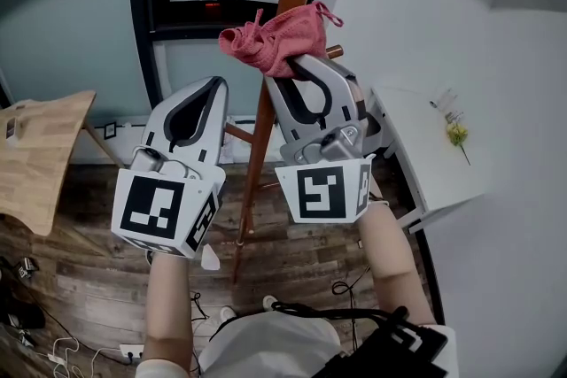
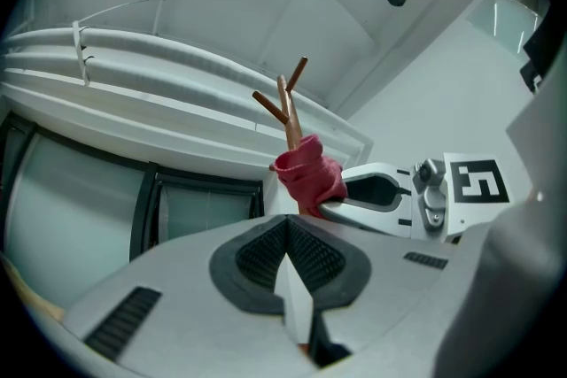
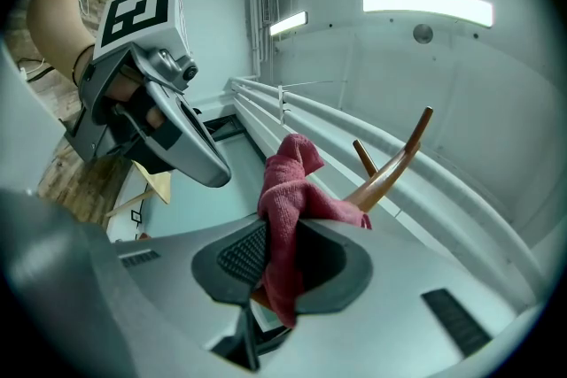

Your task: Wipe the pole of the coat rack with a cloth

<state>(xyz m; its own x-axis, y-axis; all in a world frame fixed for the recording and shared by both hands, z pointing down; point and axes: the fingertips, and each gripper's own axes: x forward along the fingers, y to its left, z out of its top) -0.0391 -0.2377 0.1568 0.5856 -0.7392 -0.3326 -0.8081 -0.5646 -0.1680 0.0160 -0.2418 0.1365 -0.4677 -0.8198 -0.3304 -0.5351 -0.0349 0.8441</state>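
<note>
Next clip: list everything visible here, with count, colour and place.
pole: one, brown wood, centre, rising from the floor
pegs: at least two, brown, top of the pole
cloth: one, red, high against the pole
table: one, light wood, left
counter: one, white, right
flower: one, yellow, on the counter
cables: several, dark and white, floor at lower left
floor: dark wood planks, below
left gripper: one, grey, left of the pole, fingers together, empty
right gripper: one, grey, fingers pinching the cloth
forearms: two, bare, bottom
</note>
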